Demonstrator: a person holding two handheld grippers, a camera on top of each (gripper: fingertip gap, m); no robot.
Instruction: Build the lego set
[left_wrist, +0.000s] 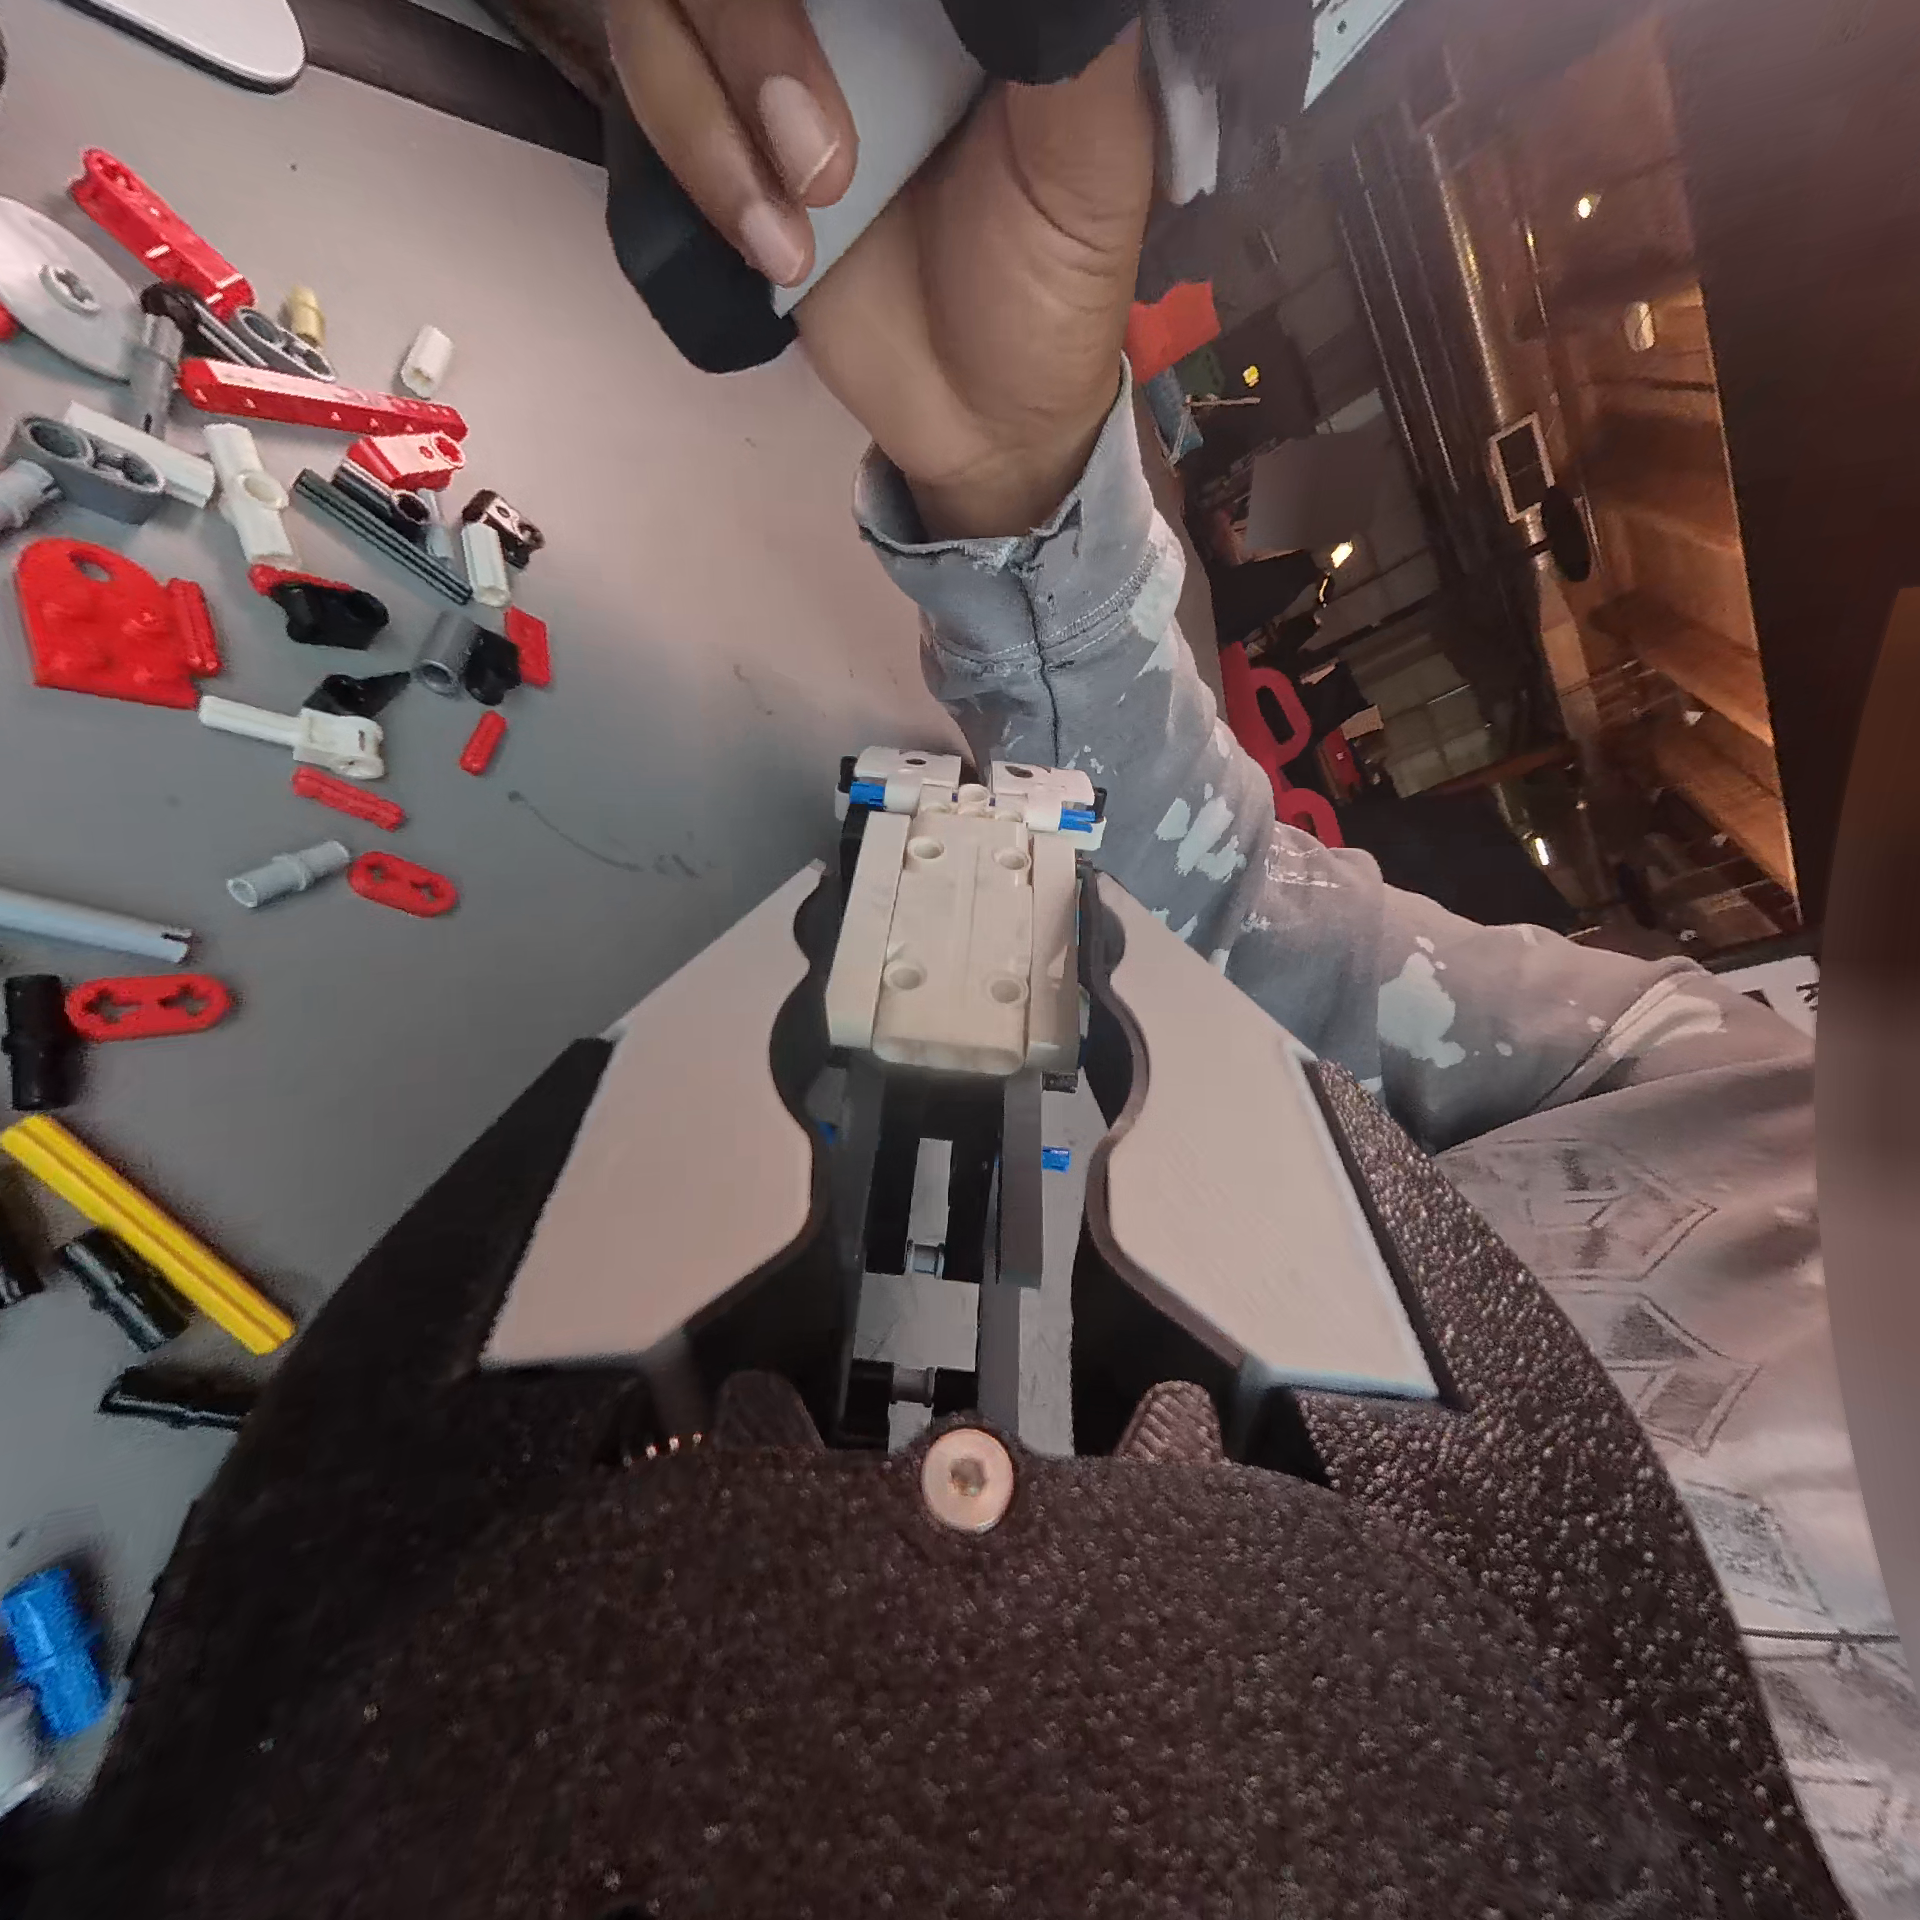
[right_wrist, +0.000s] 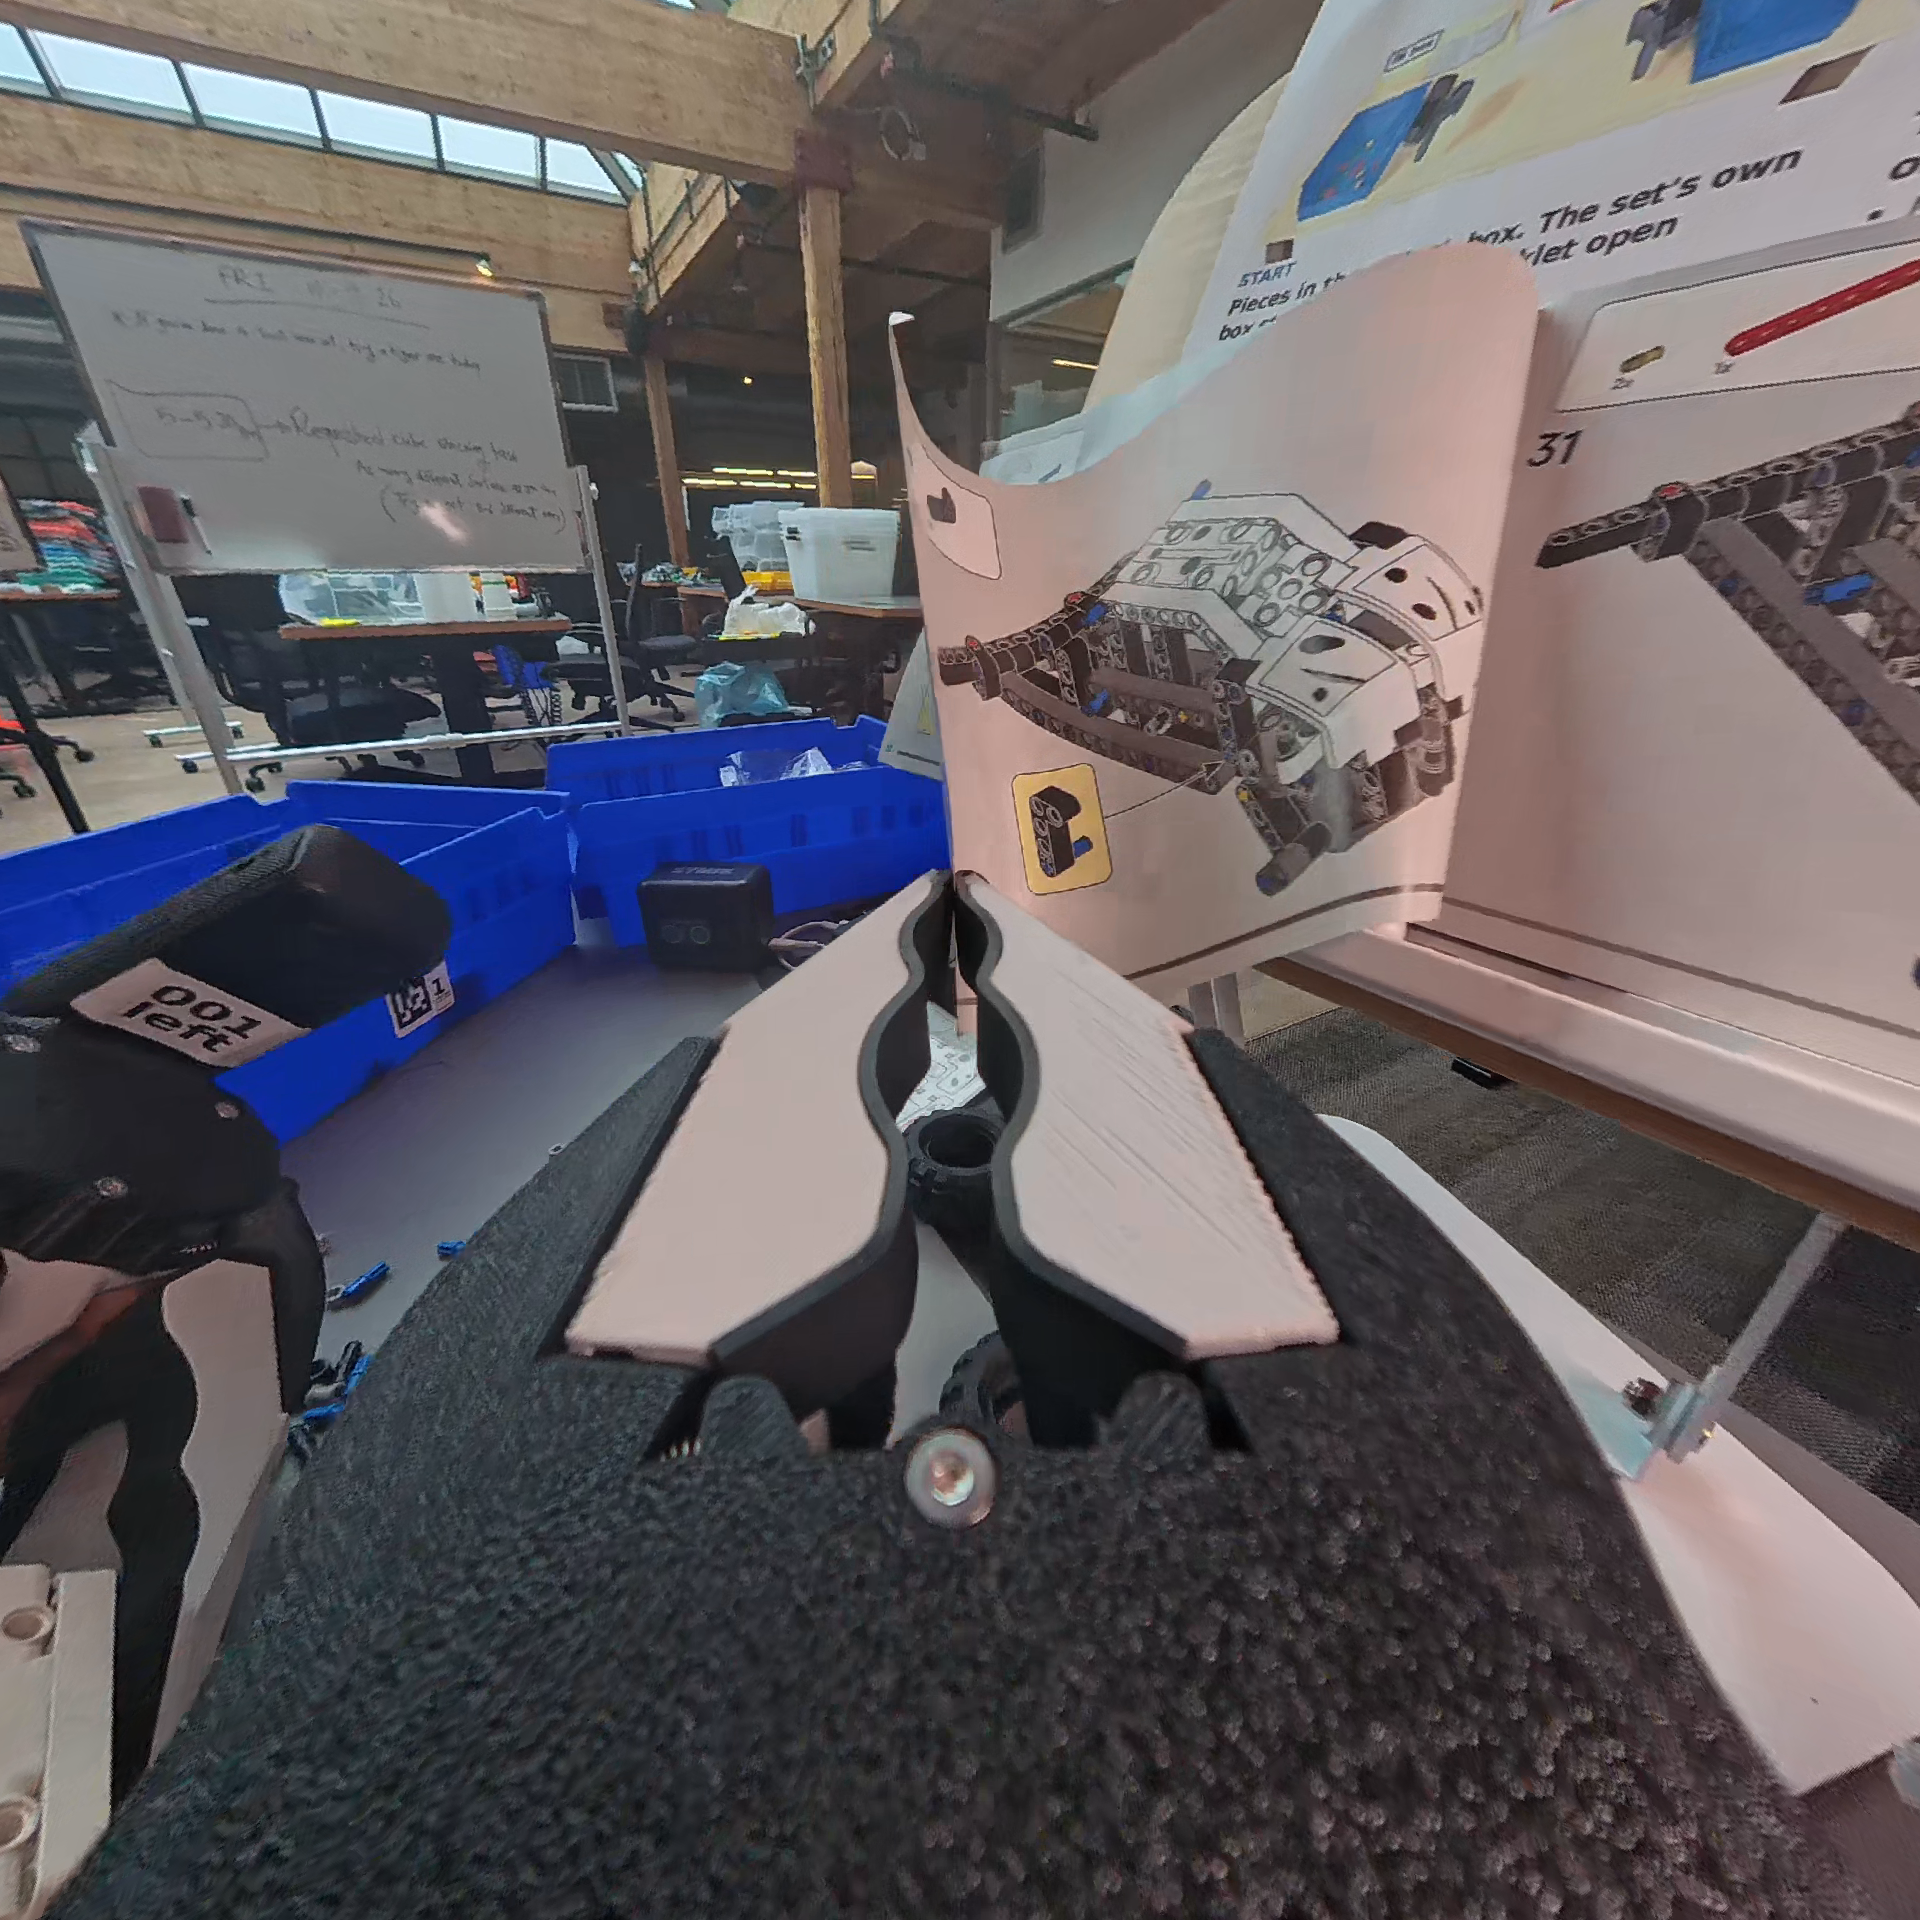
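My left claw (left_wrist: 961, 935) pinches the half-built model (left_wrist: 961, 935); my right claw (right_wrist: 954, 904), pressed together, nips the booklet page (right_wrist: 1226, 665); tugging harder could tear it.

Grey table (left_wrist: 665, 582) carries scattered loose lego pieces (left_wrist: 312, 540) and blue bins (right_wrist: 727, 821).

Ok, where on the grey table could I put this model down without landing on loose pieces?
Bare grey table lies between the scattered loose pieces and the sleeve, just beyond the held model. Left of that strip is crowded. The left gripper grips the model.
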